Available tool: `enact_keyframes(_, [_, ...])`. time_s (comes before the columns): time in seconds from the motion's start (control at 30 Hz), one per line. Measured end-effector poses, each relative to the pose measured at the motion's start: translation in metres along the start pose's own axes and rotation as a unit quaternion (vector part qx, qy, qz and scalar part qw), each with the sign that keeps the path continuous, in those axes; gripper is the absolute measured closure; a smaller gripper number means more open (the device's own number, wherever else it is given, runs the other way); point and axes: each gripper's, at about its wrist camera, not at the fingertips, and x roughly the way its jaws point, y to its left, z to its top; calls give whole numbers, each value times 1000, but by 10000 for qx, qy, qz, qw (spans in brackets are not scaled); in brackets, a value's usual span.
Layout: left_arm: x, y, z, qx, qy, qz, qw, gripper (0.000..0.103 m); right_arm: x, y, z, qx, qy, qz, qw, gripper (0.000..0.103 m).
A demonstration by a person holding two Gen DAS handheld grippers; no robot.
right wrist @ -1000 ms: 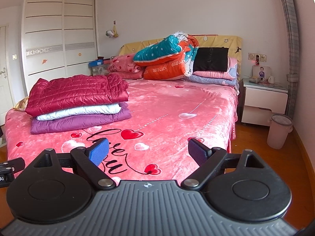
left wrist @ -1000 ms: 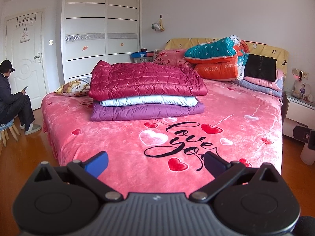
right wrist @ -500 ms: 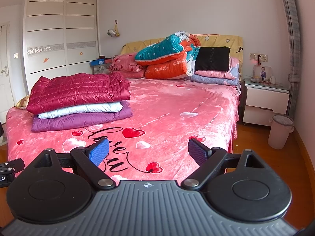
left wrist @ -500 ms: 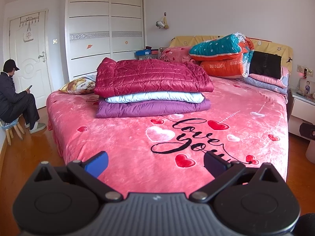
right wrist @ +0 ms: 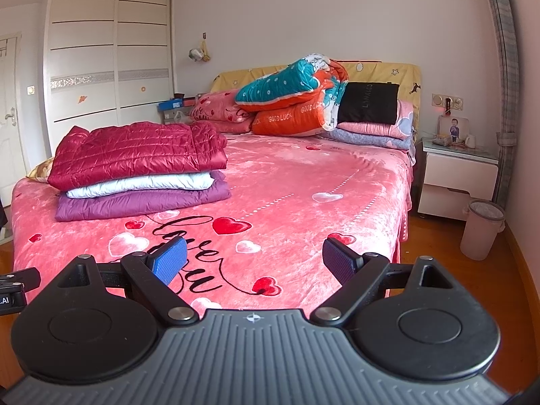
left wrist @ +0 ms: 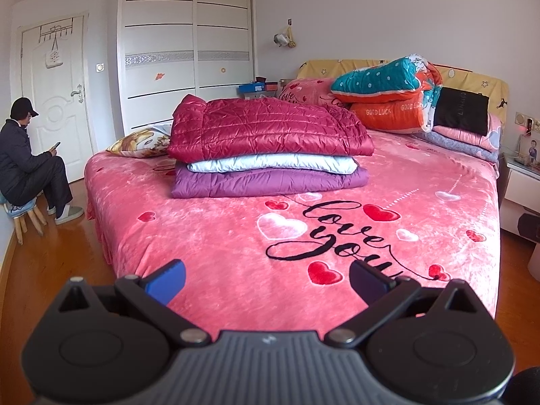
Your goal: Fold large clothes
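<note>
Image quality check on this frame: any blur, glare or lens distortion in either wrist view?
Left wrist view: sharp, even daylight, dark vignette corners; fisheye bends the wardrobe lines, and the red jacket shows a mild sheen. Right wrist view: also sharp, with the curtain edge curved by the lens; brighter on that side, no blown-out glare. Both grippers, left and right, are in focus.

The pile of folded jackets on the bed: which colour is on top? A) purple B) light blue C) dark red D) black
C: the dark red quilted jacket lies on top, with the light blue jacket under it and the purple jacket at the bottom.
</note>
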Motion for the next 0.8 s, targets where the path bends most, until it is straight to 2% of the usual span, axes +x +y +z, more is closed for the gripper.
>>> enact_keyframes(0.47, [6,10,2,40,-46,-45,10000,1,5,3,2,-15,92,239,9997,0])
enact_keyframes(0.8, [12,35,13,-58,-133,196,9997,1,13,16,4,-153,77,508,9986,0])
